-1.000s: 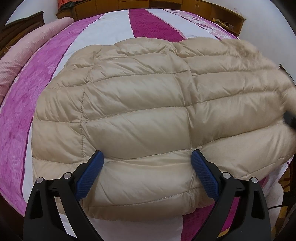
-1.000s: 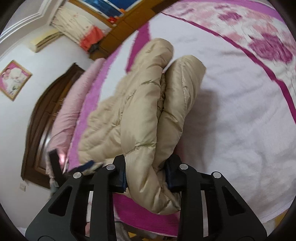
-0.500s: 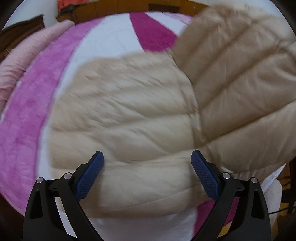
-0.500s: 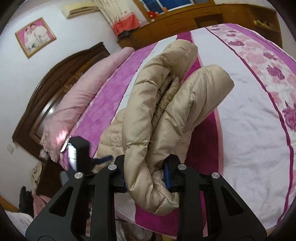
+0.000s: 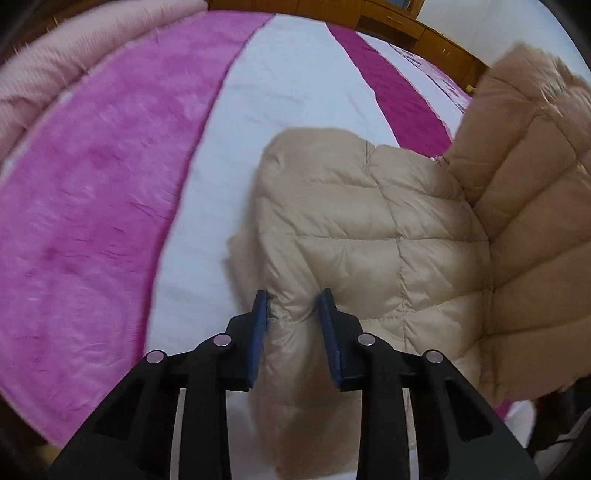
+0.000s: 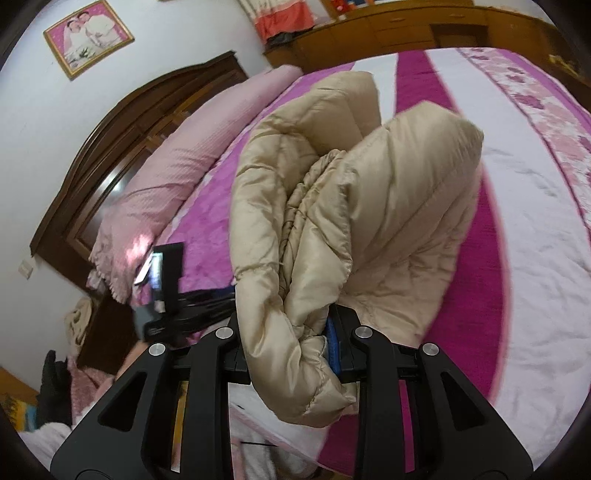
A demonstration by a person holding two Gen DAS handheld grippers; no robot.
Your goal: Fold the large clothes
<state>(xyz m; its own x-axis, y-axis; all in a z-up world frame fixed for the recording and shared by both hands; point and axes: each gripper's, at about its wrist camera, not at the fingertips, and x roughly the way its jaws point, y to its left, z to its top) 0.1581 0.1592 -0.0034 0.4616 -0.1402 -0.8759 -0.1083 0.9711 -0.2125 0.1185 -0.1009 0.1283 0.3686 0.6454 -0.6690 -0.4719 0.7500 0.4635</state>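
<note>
Beige quilted down fills most of what I see — the puffer jacket (image 5: 354,221) lies partly on the bed (image 5: 288,96) and partly lifted in my two tools. My left gripper (image 5: 293,317) has just been closing, and its blue pads (image 5: 259,332) now pinch a puffy edge of the jacket near the bed's front side; the fabric bulges up between the jaws and spills below them. In the left wrist view the part of the jacket to the right stands raised, its quilted panels turned upward well above the striped cover.

My right gripper (image 6: 291,339) is clamped on a thick bunched fold of the same jacket (image 6: 314,206) — several layers are squeezed between the jaws, with a rolled hem hanging down in front of them. From the right wrist view the left tool (image 6: 173,291) shows beside the jacket, low on the left, somewhat blurred.

Under it all the bed cover runs in magenta and white stripes, with a flowered band at the far right. A pink bolster (image 6: 177,162) lies along the dark wooden headboard (image 6: 110,147), and a framed photo (image 6: 88,37) hangs on the wall above. Wooden cabinets (image 6: 388,29) stand beyond the bed.
</note>
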